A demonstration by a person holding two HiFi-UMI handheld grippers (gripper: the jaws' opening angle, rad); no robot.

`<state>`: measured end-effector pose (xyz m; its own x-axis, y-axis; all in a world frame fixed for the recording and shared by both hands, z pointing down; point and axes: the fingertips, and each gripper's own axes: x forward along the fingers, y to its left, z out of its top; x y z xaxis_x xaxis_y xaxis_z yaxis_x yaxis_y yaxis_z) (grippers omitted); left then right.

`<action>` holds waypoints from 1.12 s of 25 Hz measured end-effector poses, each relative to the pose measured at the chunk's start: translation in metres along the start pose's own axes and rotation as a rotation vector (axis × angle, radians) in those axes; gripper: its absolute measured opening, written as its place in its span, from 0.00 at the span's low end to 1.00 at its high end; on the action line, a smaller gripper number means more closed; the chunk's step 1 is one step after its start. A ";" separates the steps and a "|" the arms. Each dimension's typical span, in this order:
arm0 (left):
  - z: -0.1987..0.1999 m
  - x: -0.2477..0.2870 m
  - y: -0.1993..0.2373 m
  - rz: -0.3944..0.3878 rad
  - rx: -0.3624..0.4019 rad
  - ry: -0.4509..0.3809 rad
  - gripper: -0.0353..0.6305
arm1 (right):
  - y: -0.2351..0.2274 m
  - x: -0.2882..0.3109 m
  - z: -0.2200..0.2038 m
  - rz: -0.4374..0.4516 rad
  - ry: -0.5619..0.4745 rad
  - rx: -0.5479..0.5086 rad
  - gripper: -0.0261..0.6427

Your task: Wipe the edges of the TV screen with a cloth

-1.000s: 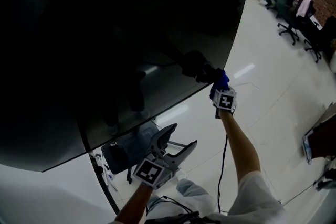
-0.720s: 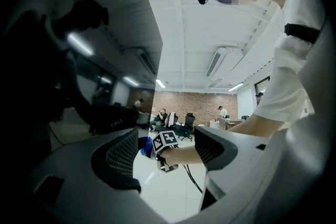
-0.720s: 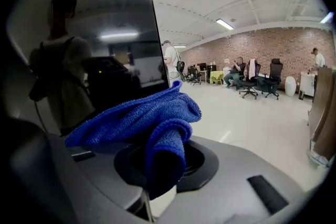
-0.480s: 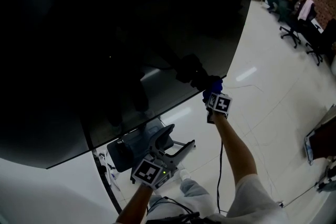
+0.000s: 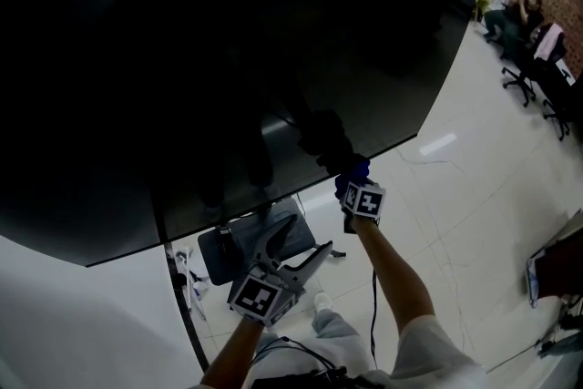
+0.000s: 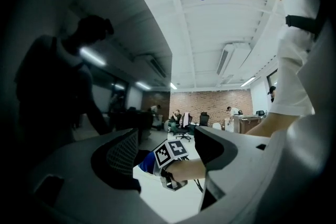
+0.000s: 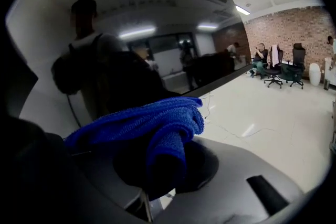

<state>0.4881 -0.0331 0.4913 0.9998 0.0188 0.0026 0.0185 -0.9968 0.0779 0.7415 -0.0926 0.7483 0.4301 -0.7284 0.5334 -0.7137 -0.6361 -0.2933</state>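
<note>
A big dark TV screen [image 5: 209, 59] fills the upper left of the head view; its lower edge [image 5: 383, 150] runs diagonally. My right gripper [image 5: 351, 180] is shut on a blue cloth [image 5: 352, 170] and presses it against that lower edge. In the right gripper view the blue cloth [image 7: 152, 123] bulges between the jaws, with the screen edge [image 7: 220, 81] just beyond. My left gripper [image 5: 296, 250] hangs open lower down, away from the screen, nothing between its jaws. The left gripper view shows the open jaws and, past them, the right gripper's marker cube [image 6: 171, 150] and the cloth [image 6: 148, 161].
The TV stand's pole [image 5: 187, 305] and dark base [image 5: 246, 246] are below the screen on a pale shiny floor [image 5: 474, 196]. A cable [image 5: 372, 305] trails down from the right gripper. Office chairs [image 5: 537, 77] and seated people are at the far right by a brick wall.
My right gripper with the cloth has slid left and downward along the screen's lower edge. The left gripper stayed open and shifted only slightly.
</note>
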 end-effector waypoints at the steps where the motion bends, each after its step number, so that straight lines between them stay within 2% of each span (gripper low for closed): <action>1: 0.002 -0.006 0.002 0.018 -0.004 0.002 0.55 | 0.010 -0.001 -0.005 0.019 0.006 -0.015 0.15; 7: -0.007 -0.054 0.037 0.123 0.007 -0.024 0.55 | 0.090 0.001 -0.043 0.162 0.050 -0.180 0.16; 9: -0.003 -0.069 0.045 0.155 -0.017 -0.031 0.55 | 0.120 0.003 -0.055 0.207 0.065 -0.214 0.16; 13: 0.002 -0.101 0.060 0.220 -0.023 -0.041 0.55 | 0.167 0.003 -0.075 0.238 0.098 -0.229 0.16; 16: -0.001 -0.129 0.078 0.276 -0.003 -0.055 0.55 | 0.205 0.000 -0.088 0.293 0.132 -0.232 0.15; 20: 0.006 -0.159 0.094 0.336 -0.033 -0.058 0.55 | 0.254 -0.005 -0.110 0.354 0.158 -0.266 0.15; 23: 0.001 -0.181 0.106 0.377 -0.008 -0.059 0.55 | 0.272 -0.008 -0.118 0.341 0.168 -0.254 0.15; 26: 0.004 -0.198 0.113 0.416 -0.029 -0.049 0.55 | 0.274 -0.009 -0.119 0.309 0.165 -0.240 0.15; 28: -0.002 -0.213 0.123 0.444 -0.016 -0.050 0.55 | 0.276 -0.009 -0.119 0.302 0.160 -0.238 0.15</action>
<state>0.2777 -0.1591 0.5027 0.9099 -0.4147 -0.0087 -0.4120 -0.9061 0.0959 0.4744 -0.2313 0.7572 0.1040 -0.8122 0.5740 -0.9106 -0.3099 -0.2736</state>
